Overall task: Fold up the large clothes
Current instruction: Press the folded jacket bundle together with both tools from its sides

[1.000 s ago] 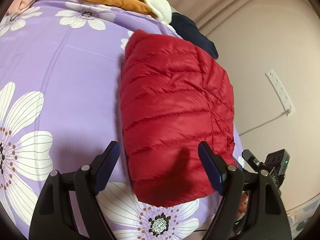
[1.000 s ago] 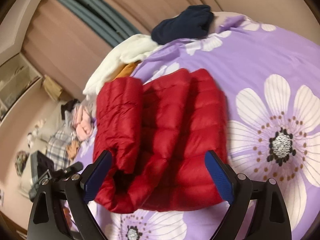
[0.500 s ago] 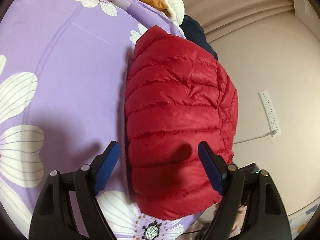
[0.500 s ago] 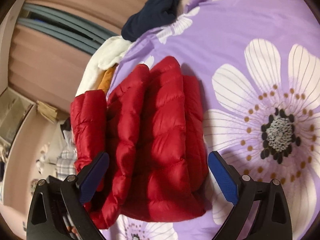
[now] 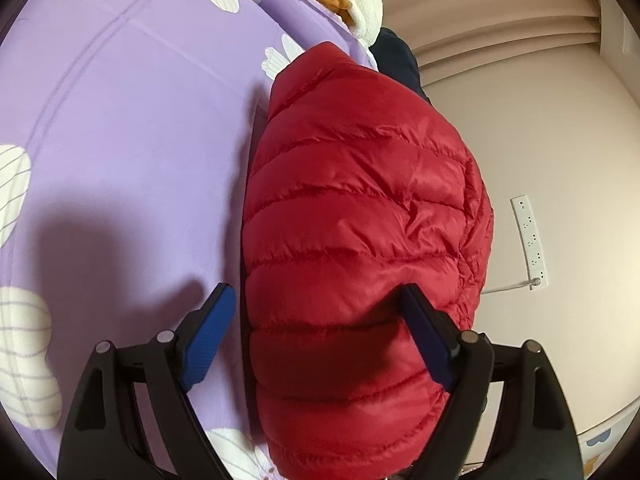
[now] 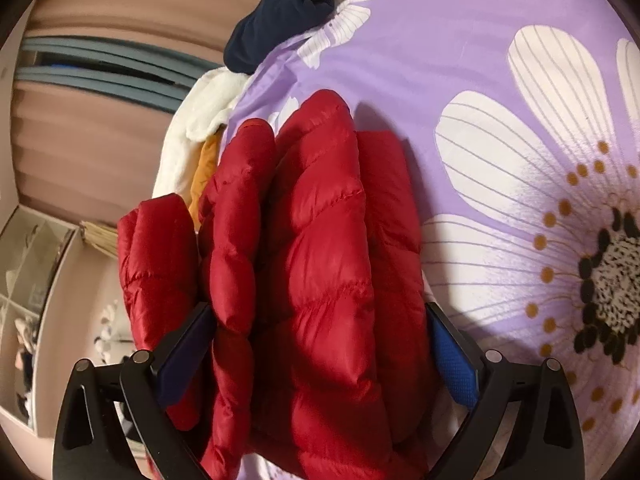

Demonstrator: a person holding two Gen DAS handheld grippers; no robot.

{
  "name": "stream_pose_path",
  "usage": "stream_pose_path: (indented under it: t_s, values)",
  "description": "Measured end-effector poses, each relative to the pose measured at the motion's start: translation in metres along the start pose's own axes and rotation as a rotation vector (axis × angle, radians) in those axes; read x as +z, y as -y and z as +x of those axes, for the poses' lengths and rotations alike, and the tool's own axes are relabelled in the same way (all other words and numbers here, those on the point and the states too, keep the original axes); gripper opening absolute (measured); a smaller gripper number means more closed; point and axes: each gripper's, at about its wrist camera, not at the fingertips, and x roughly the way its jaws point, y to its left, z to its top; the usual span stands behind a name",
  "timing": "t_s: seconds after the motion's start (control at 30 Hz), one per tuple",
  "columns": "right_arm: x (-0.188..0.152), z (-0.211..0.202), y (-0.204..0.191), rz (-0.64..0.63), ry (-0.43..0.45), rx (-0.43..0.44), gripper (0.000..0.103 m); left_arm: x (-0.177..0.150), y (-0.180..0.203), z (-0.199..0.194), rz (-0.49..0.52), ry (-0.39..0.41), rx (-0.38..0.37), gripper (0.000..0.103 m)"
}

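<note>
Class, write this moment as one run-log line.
left claw: open, astride edge | right claw: open, straddling | red quilted puffer jacket: folded on purple floral bedsheet

Bed (image 5: 120, 152) with lilac floral cover, plain cream wall (image 5: 560, 128) bearing a white power strip (image 5: 530, 240), pleated beige curtain (image 5: 500, 12), open shelving (image 6: 28, 272) beyond.

Warm, soft indoor light here, your gripper shadows falling dark across the purple floral bedspread (image 5: 120, 140) and red puffer jacket (image 5: 352, 220), sheen on its quilting, fisheye bending every edge into black corners, background shelves blurry.
</note>
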Motion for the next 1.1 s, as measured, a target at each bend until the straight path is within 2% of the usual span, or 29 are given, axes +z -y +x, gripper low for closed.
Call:
stream_pose_path:
  t_s: [0.5, 0.83, 0.9, 1.1]
  values:
    - [0.001, 0.025, -0.014, -0.078, -0.050, -0.041, 0.101, 0.008, 0.001, 0.038, -0.028, -0.064, -0.053, 0.097]
    - [0.001, 0.029, -0.019, -0.125, -0.068, -0.033, 0.101, 0.012, 0.013, 0.051, 0.004, -0.083, -0.032, 0.100]
    - [-0.001, 0.027, -0.021, -0.136, -0.054, -0.020, 0.097, 0.010, 0.019, 0.050, 0.037, -0.081, -0.021, 0.099]
    - [-0.008, 0.024, -0.027, -0.190, -0.059, 0.037, 0.071, 0.006, 0.041, 0.044, 0.139, -0.056, 0.026, 0.091]
